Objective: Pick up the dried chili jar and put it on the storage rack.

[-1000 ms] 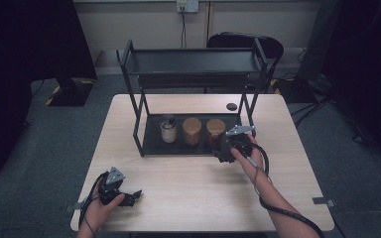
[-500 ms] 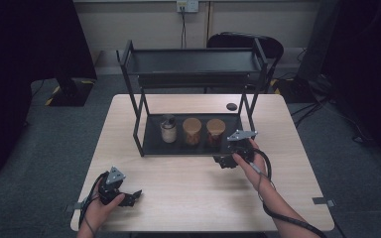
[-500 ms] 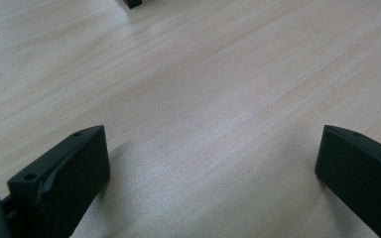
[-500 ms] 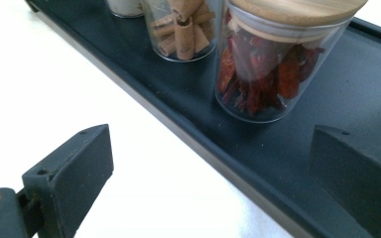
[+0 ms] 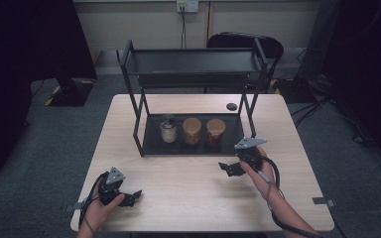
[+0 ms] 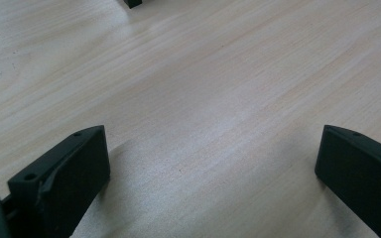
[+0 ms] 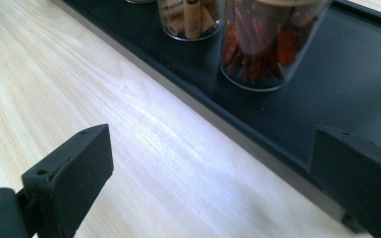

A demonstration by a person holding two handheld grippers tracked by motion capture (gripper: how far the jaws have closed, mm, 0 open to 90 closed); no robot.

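Your right gripper (image 5: pixel 229 168) hangs over bare table (image 5: pixel 188 193) just in front of the black rack (image 5: pixel 144 144), jaws spread wide with nothing between them. The nearest jar, the one with red contents (image 7: pixel 260 47), stands on the rack's lower tray (image 7: pixel 347 74) beside the jar of tan pieces (image 7: pixel 191 20); the tray's front edge lies between your jaws and both. Your left gripper (image 5: pixel 129 198) rests near the table's front left corner, jaws also spread and empty, with open wood all the way across to the right one.
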